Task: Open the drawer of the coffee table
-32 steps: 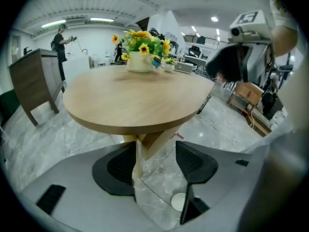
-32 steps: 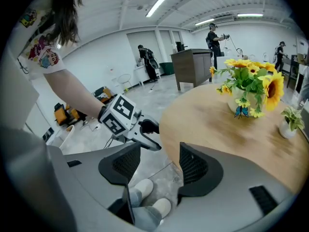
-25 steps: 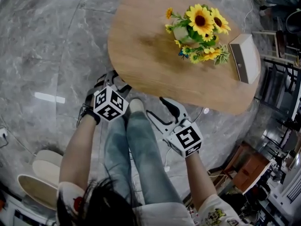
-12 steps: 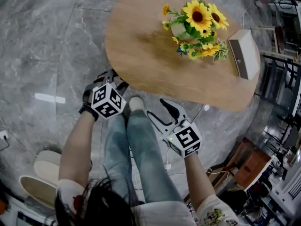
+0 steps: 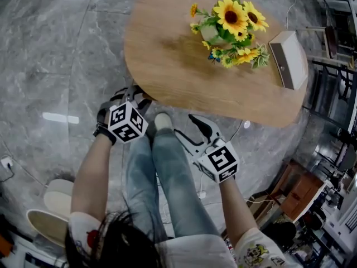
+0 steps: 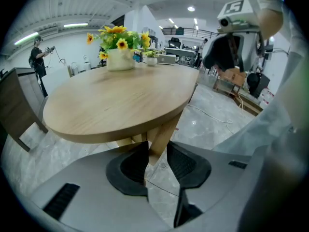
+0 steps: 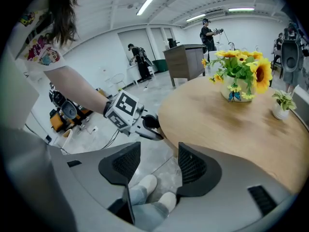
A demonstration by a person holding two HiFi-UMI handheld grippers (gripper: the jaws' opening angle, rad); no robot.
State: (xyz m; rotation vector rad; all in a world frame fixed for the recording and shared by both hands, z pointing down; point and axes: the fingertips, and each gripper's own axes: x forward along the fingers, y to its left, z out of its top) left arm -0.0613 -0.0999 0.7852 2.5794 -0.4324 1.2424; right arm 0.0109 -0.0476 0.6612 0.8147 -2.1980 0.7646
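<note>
I think the step is reaching for the drawer, which no view shows. The left claw [image 6: 157, 151], by the rim of the coffee table [image 5: 178, 66], has just been closing. It is a little apart and empty. The right claw [image 7: 159, 151] is spread. Next, find the drawer and grip it.

No word, number or brand name can be read anywhere here; the marker cubes [image 5: 128, 122] show only black-and-white square patterns.

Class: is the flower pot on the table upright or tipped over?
Upright: the pot stands on its base on the table, flowers pointing up.
</note>
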